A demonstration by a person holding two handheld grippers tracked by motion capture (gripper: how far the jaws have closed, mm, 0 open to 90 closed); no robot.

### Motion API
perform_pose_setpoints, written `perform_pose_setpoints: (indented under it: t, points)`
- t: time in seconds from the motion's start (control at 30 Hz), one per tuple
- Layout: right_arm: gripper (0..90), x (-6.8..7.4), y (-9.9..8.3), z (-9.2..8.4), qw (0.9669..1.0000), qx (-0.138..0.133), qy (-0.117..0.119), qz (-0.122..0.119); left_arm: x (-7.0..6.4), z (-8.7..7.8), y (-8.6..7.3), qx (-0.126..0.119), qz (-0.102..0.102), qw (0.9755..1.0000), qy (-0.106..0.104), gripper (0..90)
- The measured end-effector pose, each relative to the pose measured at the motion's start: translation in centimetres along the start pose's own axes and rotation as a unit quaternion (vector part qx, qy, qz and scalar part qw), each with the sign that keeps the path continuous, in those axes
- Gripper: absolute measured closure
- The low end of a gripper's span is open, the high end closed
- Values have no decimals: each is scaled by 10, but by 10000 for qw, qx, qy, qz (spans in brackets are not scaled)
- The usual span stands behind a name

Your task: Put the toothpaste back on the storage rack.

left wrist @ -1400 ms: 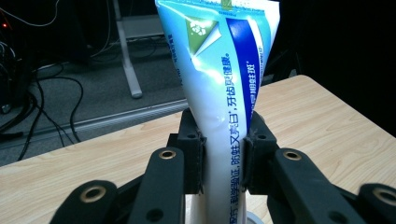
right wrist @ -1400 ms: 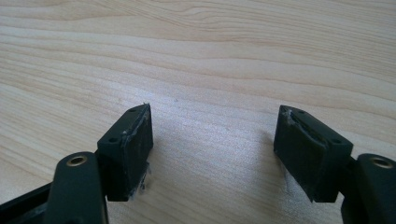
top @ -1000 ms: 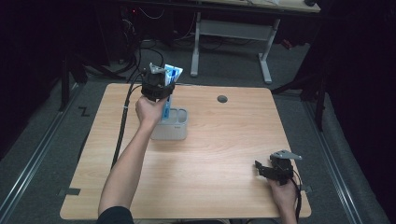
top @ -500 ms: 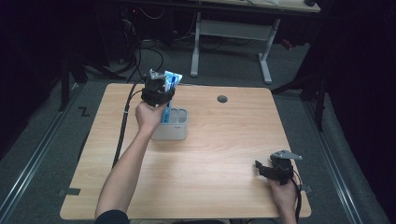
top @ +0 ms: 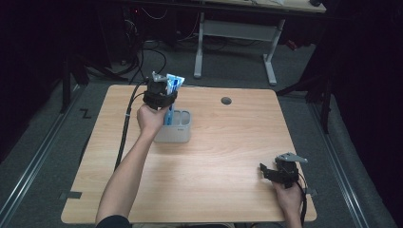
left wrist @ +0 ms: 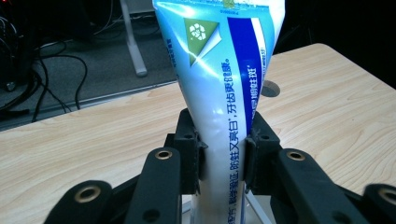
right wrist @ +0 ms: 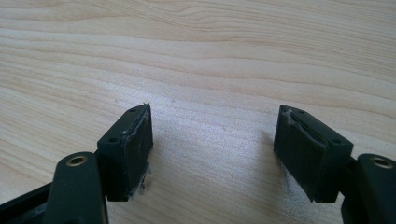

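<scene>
**Between the left tool's jaws: a toothpaste tube over a grey holder**

Between the 2 black jaws of the left tool (left wrist: 223, 154) stands a blue-and-white toothpaste tube (left wrist: 219, 79), clamped on both sides. It rises upright from the jaws, its flat crimped end at the top, printed with a green recycling mark and blue lettering. Seen from the high view, the left tool (top: 160, 95) sits at the far side of the wooden surface (top: 228, 142), and the toothpaste tube (top: 173, 83) pokes up just beyond it. Directly below the tool and touching the hand's near side is a grey holder (top: 176, 128) with open compartments; whether the tube's lower end reaches into one cannot be told.

Well apart, at the near right corner, the right tool (top: 273, 172) rests low over the surface. Its jaws stand wide open with bare wood (right wrist: 210, 70) between them (right wrist: 212, 144).
</scene>
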State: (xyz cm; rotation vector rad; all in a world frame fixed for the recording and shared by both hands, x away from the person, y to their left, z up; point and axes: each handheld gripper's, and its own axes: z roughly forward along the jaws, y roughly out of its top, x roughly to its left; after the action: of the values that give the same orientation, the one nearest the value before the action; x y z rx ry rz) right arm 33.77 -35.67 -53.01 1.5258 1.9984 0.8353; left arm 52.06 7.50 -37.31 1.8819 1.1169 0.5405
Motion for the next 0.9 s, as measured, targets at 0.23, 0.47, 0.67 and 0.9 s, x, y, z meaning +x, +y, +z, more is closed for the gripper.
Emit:
perform_pose_setpoints:
  t: [0.23, 0.47, 0.67, 0.9]
  points:
    - [282, 0, 0, 0, 10000, -1, 0, -1, 0, -3, -2, 8, 38, 10000, -42, 711]
    - [281, 0, 0, 0, 10000, 2, 4, 0, 1, -5, -6, 146, -10, 9999, 11, 710]
    - [281, 0, 0, 0, 10000, 1, 9, -13, 2, -5, -11, 230, 45, 9997, -104, 707]
    - [282, 0, 0, 0, 10000, -1, 8, -11, -2, -7, -15, 322, 234, 9992, -33, 707]
